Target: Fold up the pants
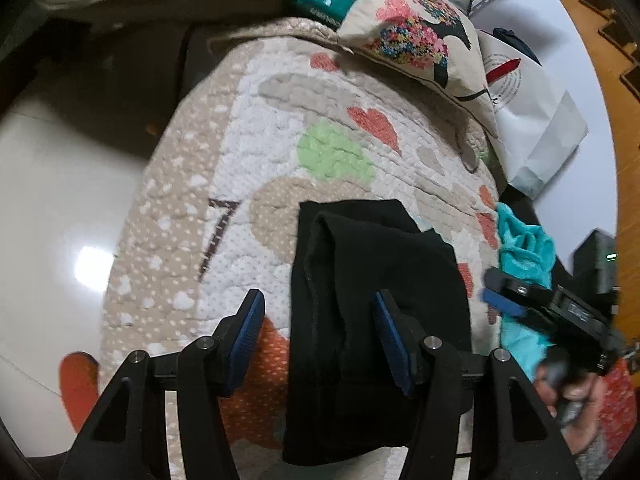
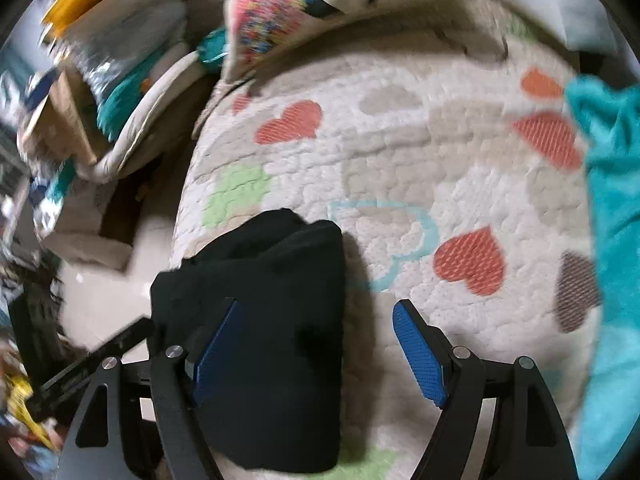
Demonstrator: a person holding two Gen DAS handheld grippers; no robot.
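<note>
The left gripper (image 1: 320, 344) and the right gripper (image 2: 316, 354) both stand wide open, gripping nothing. The folded black pants (image 1: 372, 320) lie at lower centre of the left view, long axis running away from the camera, equally near both grippers.

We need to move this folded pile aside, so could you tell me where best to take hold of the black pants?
Probably grip the black pants at their long left edge, where the layers stack thick. Bring the left claw, already open and straddling that edge, straight down. The quilt on that side lies bare, and the teal cloth crowds the right.
</note>
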